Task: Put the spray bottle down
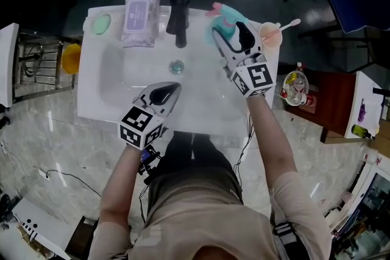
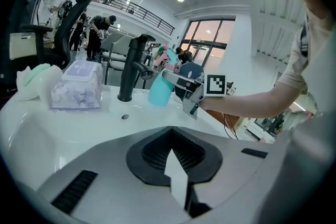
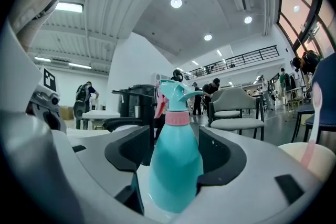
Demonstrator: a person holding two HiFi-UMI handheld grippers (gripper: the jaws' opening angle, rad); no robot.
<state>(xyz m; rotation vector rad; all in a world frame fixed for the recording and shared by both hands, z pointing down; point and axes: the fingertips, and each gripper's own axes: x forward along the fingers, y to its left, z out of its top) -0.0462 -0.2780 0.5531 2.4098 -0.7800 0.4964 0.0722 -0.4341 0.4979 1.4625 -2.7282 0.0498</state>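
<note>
Nearly done, I judge: the spray bottle (image 3: 176,160) stands on the sink (image 1: 97,100) rim between the spread right tongs (image 1: 233,38) (only backing away remains). The left tongs (image 1: 163,93) are pressed together.

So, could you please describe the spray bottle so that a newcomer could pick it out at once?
Start at the white sink and find the black tap on its back rim. Just right of the tap, between the open jaws of the right gripper, stands the spray bottle. It is the only teal thing with a pink collar and trigger, unlike the peach cup beside it.
</note>
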